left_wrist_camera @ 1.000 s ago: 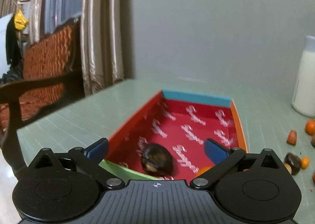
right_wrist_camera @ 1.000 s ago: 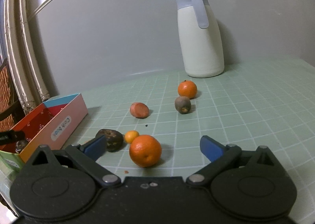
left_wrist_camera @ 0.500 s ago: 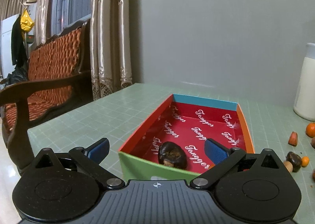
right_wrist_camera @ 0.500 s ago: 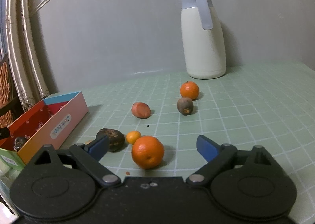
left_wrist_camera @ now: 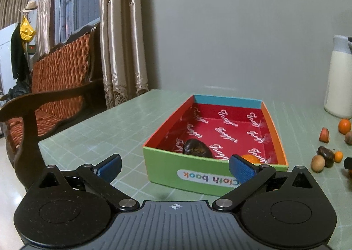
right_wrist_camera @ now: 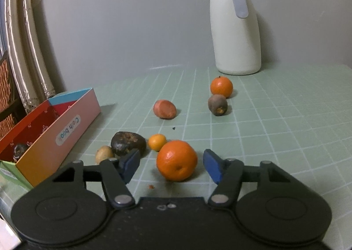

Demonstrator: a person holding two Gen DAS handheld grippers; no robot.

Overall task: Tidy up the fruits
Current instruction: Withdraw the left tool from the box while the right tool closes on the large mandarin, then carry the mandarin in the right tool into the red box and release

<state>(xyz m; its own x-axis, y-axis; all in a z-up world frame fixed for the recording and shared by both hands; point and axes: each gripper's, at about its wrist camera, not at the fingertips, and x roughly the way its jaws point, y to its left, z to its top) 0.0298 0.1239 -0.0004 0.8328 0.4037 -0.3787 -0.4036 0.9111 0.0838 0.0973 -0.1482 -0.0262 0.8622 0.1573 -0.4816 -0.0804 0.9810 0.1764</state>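
Note:
A large orange (right_wrist_camera: 177,159) lies on the green table between the blue pads of my right gripper (right_wrist_camera: 171,164). Its jaws are closing, with a small gap still showing on each side of the fruit. My left gripper (left_wrist_camera: 175,167) is open and holds nothing, just in front of the green end wall of the cardboard box (left_wrist_camera: 206,173). On the box's red floor lie a dark fruit (left_wrist_camera: 197,151) and an orange fruit (left_wrist_camera: 249,157), partly hidden by my right pad. The same box (right_wrist_camera: 66,118) stands at the left in the right wrist view.
Loose on the table are a dark fruit (right_wrist_camera: 128,143), a tiny orange (right_wrist_camera: 157,142), a tan fruit (right_wrist_camera: 103,153), a pink fruit (right_wrist_camera: 165,108), a brown fruit (right_wrist_camera: 217,104) and another orange (right_wrist_camera: 221,86). A white jug (right_wrist_camera: 235,28) stands by the wall. A wooden bench (left_wrist_camera: 55,87) flanks the table's left edge.
The left gripper has drawn back from over the box, so the box's green end wall now shows in full. The right gripper's jaws have narrowed around the large orange.

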